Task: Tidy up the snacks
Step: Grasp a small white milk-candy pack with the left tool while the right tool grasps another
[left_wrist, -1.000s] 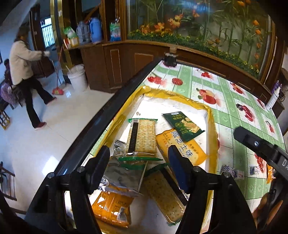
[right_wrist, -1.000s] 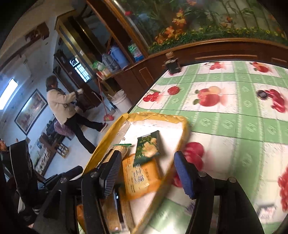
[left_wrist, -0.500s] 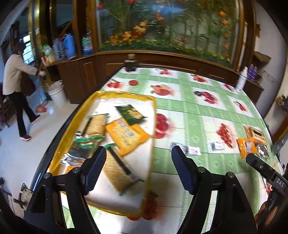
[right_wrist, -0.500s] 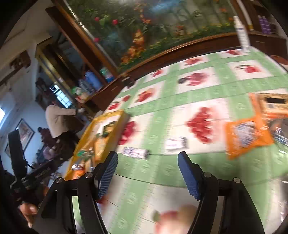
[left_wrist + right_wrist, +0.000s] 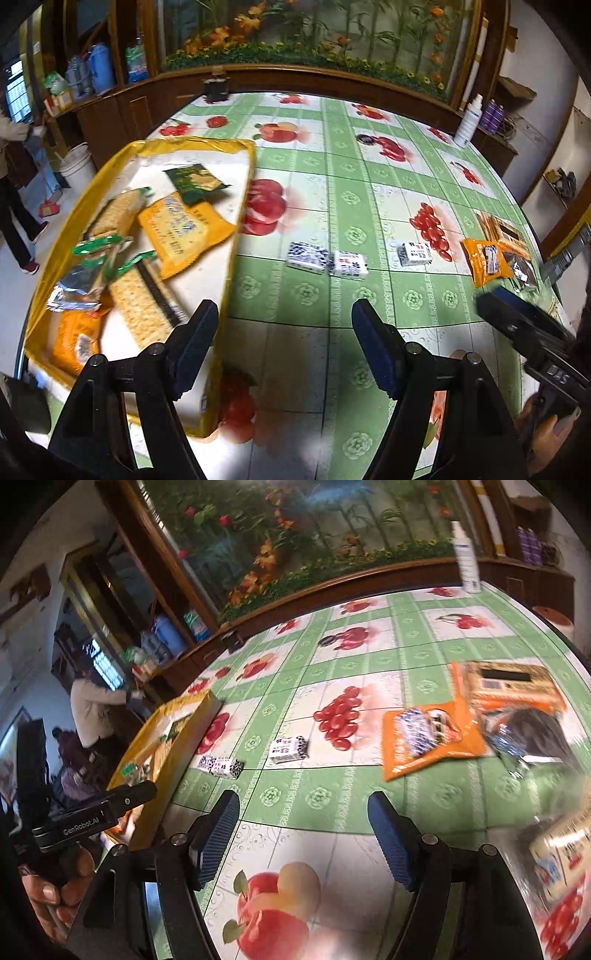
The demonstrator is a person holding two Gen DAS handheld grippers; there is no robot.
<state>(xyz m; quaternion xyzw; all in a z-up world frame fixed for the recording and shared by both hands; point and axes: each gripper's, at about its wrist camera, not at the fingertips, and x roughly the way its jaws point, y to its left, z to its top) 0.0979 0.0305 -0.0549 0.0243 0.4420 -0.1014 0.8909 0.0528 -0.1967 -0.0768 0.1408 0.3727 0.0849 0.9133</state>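
Note:
A yellow tray (image 5: 242, 206) at the table's left holds several snack packs: cracker sleeves (image 5: 142, 310), an orange pack (image 5: 183, 229) and a dark green pack (image 5: 194, 179). The tray also shows in the right wrist view (image 5: 195, 716). Small black-and-white packets (image 5: 327, 260) (image 5: 288, 749) lie mid-table. An orange pack (image 5: 428, 736) (image 5: 485, 260), a dark pack (image 5: 528, 734) and a cracker box (image 5: 511, 685) lie at the right. My left gripper (image 5: 284, 343) is open and empty above the tray's right rim. My right gripper (image 5: 303, 838) is open and empty above bare tablecloth.
The table has a green fruit-print cloth (image 5: 354, 192). A white spray bottle (image 5: 467, 122) (image 5: 465, 559) stands at the far right edge, a dark jar (image 5: 216, 88) at the far edge. A cream snack pack (image 5: 561, 856) lies near right. A person (image 5: 96, 709) stands left of the table.
Both grippers have swung right, away from over the tray toward the middle and right of the table. The loose packs at the right have come into view. Both stay open.

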